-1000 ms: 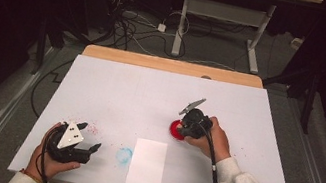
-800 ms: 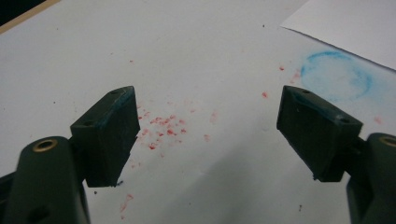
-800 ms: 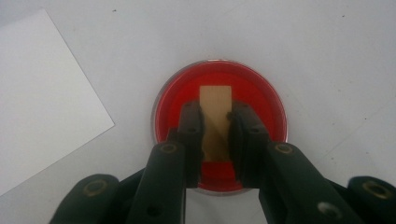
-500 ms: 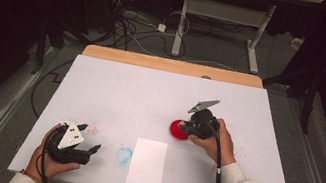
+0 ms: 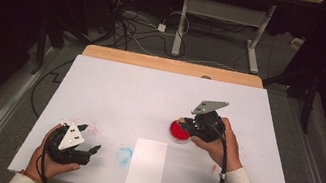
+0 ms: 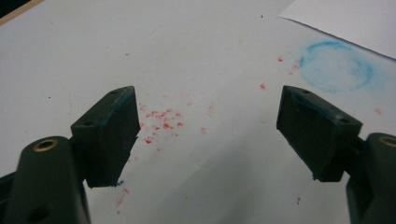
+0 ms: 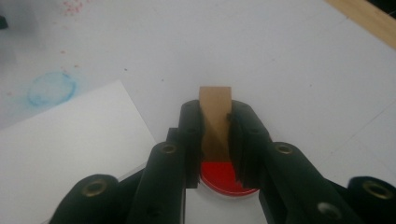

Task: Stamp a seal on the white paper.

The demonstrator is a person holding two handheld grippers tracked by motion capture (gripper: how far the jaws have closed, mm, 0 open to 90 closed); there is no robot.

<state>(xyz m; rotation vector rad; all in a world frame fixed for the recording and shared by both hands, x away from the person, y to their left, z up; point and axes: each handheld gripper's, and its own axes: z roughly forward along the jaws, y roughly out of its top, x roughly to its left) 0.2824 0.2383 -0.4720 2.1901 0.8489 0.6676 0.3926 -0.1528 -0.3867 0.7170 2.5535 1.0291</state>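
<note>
My right gripper [image 5: 188, 123] is shut on a small brown wooden block [image 7: 215, 114], a stamp by its look, which stands upright between the pads. It hangs just above a round red ink pad [image 5: 177, 131], and in the right gripper view this red ink pad [image 7: 225, 177] lies directly below the jaws. At the table's front left, my left gripper [image 5: 91, 138] rests in a hand, open. Nothing lies between the jaws of this left gripper [image 6: 208, 126]; under them are red specks [image 6: 161, 120] on the white surface.
A white paper sheet [image 5: 147, 164] lies at the front middle of the white table top [image 5: 151, 89]. A faint blue ring mark [image 5: 124, 154] sits just left of the sheet. Cables and desk legs lie on the floor beyond the far edge.
The right gripper has risen and drifted a little to the right with the wooden block in it, coming off the red pad. The left gripper has stayed put.
</note>
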